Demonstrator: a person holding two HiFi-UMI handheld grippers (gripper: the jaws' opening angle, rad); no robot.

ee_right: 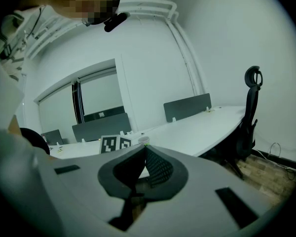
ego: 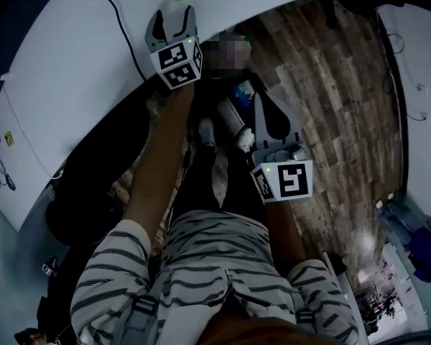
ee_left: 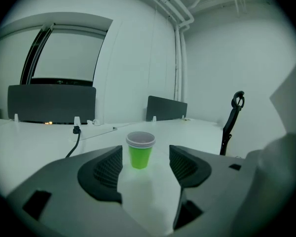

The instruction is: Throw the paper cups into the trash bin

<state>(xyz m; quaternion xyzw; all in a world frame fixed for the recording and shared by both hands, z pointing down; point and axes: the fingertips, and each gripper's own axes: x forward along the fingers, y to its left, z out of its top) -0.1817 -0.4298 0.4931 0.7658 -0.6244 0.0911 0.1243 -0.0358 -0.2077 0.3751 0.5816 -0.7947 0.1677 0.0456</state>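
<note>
One green cup stack (ee_left: 140, 152), left tongs (ee_left: 146, 154) apart

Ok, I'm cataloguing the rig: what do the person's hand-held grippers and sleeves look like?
The left hand-held gripper and right hand-held gripper are grey with dark ribbed pads; each carries a white cube of black square markers. Short sleeves, white with dark stripes.

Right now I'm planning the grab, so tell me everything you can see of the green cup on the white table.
The green cup stands upright on the white table. Its wall is bright green and tapers toward the base. The pale rolled rim looks doubled, as if two cups are nested. It looks like paper, with no dents showing. Only the table touches it. The left gripper sits just short of it with jaws apart, and the cup shows in the gap between them.
</note>
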